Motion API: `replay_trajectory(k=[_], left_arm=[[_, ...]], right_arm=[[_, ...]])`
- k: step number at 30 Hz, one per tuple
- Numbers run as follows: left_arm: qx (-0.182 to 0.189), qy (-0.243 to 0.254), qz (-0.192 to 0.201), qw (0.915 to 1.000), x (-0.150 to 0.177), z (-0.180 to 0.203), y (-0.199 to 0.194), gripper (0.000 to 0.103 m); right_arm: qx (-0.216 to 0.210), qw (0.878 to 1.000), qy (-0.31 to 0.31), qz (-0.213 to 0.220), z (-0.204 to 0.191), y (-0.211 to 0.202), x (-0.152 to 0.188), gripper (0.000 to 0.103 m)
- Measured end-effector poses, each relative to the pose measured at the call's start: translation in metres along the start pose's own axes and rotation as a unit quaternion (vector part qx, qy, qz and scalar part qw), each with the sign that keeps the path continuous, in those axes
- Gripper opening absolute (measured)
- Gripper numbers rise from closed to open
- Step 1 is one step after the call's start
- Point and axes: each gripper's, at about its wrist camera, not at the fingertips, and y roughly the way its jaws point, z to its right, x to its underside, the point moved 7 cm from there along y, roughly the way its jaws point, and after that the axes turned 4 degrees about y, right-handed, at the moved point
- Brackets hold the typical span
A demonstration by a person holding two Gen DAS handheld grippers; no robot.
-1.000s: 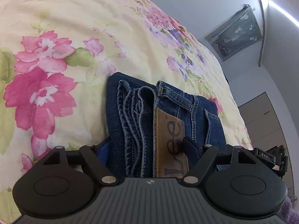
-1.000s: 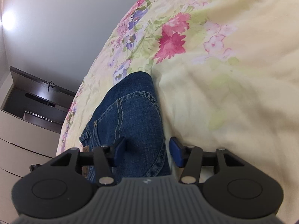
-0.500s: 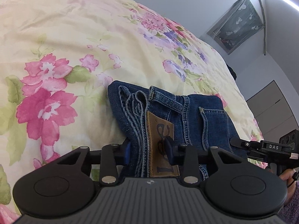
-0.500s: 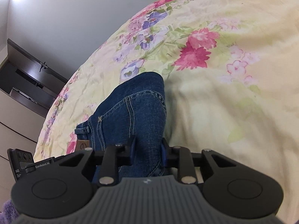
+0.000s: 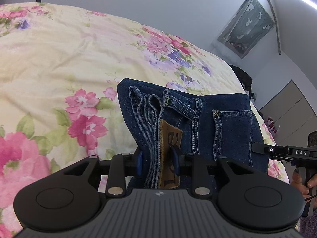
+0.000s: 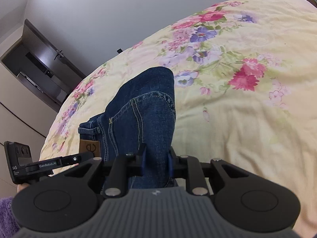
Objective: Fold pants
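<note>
Folded blue jeans (image 5: 218, 123) with a brown leather patch (image 5: 170, 138) hang over the floral bed cover (image 5: 59, 59). My left gripper (image 5: 157, 159) has its jaws closing on the stacked waistband edge and patch, and the blue pads press the denim from both sides. In the right wrist view the same jeans (image 6: 146, 107) stretch away from me, with the patch (image 6: 89, 147) at the left. My right gripper (image 6: 157, 159) is closing on the folded edge of the leg, which its pads pinch. The near end of the jeans is raised off the bed.
The yellow flowered bed cover (image 6: 247, 119) fills most of both views. A curtained window (image 5: 247, 23) and pale wardrobe doors (image 5: 293, 109) stand beyond the bed. A dark recess (image 6: 39, 67) lies at the left. A hand (image 5: 301, 182) grips the other tool's handle.
Both grippers went from wide open around the jeans to pinched on them. Both then rose, lifting the near edge of the jeans, and more of the room shows.
</note>
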Motion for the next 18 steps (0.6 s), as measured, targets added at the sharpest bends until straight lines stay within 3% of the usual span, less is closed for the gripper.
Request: replay_trajectory(k=[10, 18], left_arm=[[-0.058, 0.029, 0.024, 0.9976, 0.001, -0.020, -0.117, 0.032], [-0.104, 0.045, 0.031, 0.9930, 0.001, -0.046, -0.176, 0.032]], right_arm=[[-0.067, 0.998, -0.012, -0.006, -0.095, -0.018, 0.046, 0.016], [-0.117, 0.993, -0.004, -0.015, -0.155, -0.009, 0.080, 0.016]])
